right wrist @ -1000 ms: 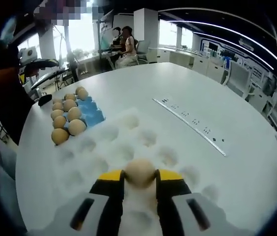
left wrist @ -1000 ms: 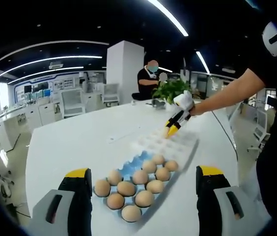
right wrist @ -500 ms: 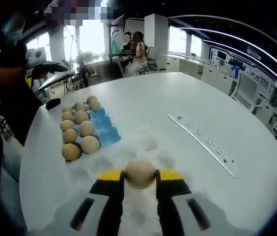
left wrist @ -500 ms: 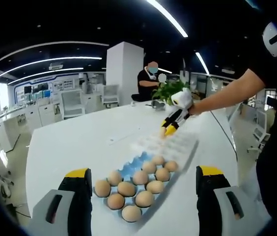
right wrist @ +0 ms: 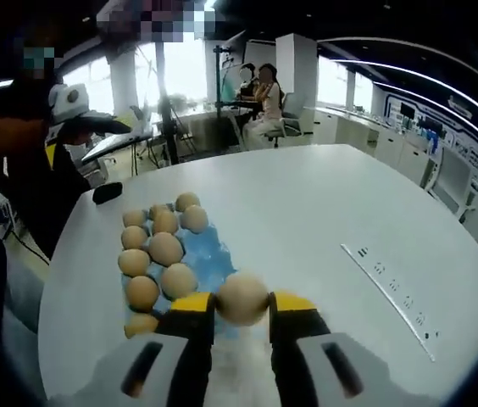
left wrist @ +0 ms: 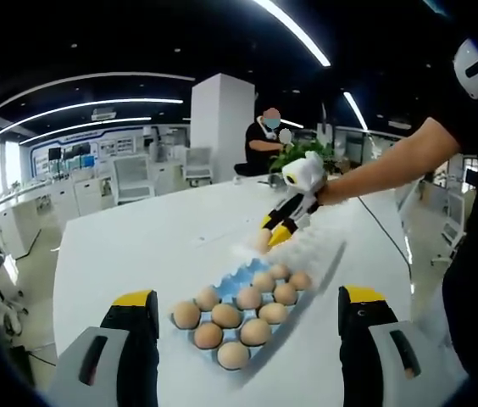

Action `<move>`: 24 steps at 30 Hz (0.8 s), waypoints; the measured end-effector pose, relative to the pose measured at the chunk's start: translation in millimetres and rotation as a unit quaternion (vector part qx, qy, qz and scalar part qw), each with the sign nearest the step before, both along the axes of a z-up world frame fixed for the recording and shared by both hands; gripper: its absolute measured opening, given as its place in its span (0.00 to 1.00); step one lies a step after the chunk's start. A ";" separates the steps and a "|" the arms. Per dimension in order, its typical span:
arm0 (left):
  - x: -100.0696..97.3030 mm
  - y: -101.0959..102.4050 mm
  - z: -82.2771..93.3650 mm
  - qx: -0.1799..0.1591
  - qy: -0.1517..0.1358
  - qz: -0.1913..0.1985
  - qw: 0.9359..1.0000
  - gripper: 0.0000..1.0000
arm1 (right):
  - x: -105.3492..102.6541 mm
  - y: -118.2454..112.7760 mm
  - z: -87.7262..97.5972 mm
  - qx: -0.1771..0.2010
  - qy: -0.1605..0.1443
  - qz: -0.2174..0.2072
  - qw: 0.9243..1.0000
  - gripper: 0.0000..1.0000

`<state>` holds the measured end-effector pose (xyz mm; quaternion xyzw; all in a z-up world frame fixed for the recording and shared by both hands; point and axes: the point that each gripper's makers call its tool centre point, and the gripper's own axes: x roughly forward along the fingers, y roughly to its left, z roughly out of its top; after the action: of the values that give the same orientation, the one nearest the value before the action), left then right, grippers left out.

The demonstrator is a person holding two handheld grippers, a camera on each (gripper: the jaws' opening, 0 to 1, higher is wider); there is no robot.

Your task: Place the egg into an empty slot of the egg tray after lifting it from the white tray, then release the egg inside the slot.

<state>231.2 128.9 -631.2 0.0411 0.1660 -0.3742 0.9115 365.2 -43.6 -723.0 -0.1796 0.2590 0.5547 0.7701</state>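
The right gripper (right wrist: 241, 298) holds one egg (right wrist: 241, 298) tight between its two yellow-tipped fingers (right wrist: 191, 305). The egg is up in the air, just over the near end of the blue egg tray (right wrist: 209, 254). In the right gripper view the blue egg tray sits at about 10 o'clock from the held egg. It has brown eggs (right wrist: 164, 248) in two rows along its left side, and bare blue slots show on its right side, next to the held egg.

In the left gripper view, the left gripper (left wrist: 247, 309) has its fingers (left wrist: 135, 298) wide apart, with nothing between them. It hangs over the white counter (left wrist: 137, 246). The blue egg tray (left wrist: 239, 275) lies straight ahead at 12 o'clock, with brown eggs (left wrist: 226, 315) in it. The white tray (left wrist: 328, 246) touches the far end of the blue one, at about 1 o'clock. The right gripper (left wrist: 264, 239) comes in from 2 o'clock, held by a person's arm (left wrist: 383, 170). Its tips are over the place where the two trays meet, and the egg (left wrist: 262, 239) between them looks tiny from here.

A thin strip with small dark marks (right wrist: 387, 288) lies on the counter (right wrist: 290, 195) at 3 o'clock in the right gripper view. A green plant (left wrist: 294, 153) stands at the far edge of the counter in the left gripper view. People sit far away in both views
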 end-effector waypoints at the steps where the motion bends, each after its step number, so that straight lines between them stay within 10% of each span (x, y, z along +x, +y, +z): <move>1: -0.3 1.2 -0.1 0.000 0.000 0.001 1.000 0.90 | 0.1 5.4 0.1 0.001 0.000 0.003 1.000 0.26; 24: -9.8 28.7 0.2 -0.001 0.005 0.027 1.000 0.90 | -5.1 94.0 -26.7 -0.016 0.020 0.051 0.998 0.26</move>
<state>221.4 157.6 -631.0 0.0335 0.1709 -0.3498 0.9205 360.1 50.3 -749.7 -0.1943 0.2734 0.5925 0.7324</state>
